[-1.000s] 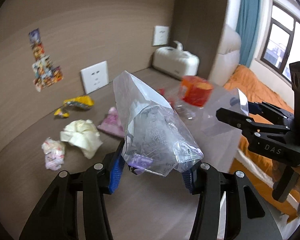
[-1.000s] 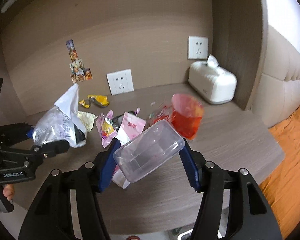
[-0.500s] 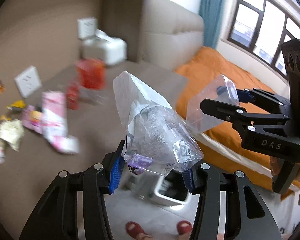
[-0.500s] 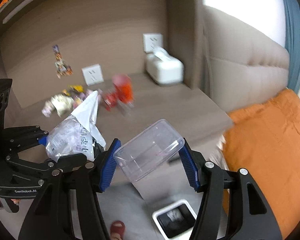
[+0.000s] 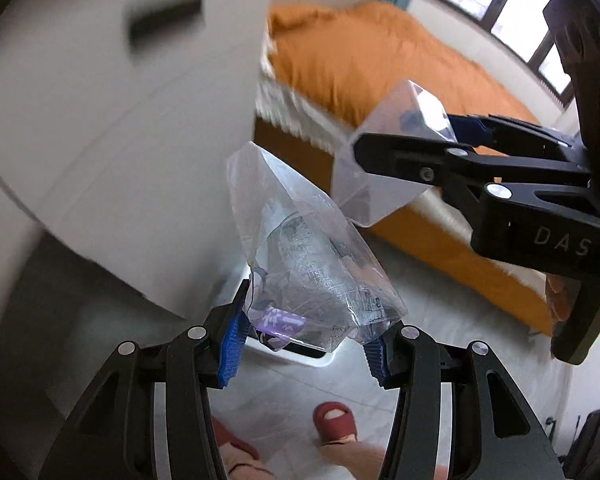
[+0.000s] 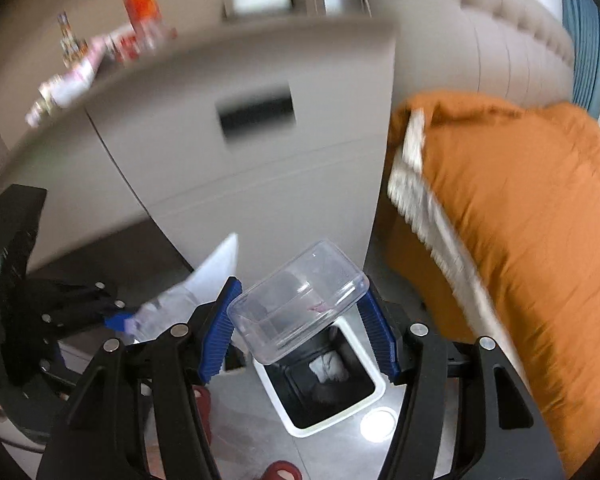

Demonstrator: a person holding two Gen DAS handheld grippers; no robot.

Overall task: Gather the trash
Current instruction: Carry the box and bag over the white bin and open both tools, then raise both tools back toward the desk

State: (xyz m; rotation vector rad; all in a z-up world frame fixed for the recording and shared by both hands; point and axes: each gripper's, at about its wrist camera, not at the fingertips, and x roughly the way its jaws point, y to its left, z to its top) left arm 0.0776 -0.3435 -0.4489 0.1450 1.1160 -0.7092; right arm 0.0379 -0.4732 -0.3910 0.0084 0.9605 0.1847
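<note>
Our left gripper (image 5: 308,340) clamps a crumpled clear plastic bag (image 5: 308,264), while our right gripper (image 6: 300,328) grips a clear plastic container (image 6: 296,300), both held above the white-rimmed trash bin (image 6: 376,384) on the floor, left of the orange bed (image 6: 520,220).
</note>
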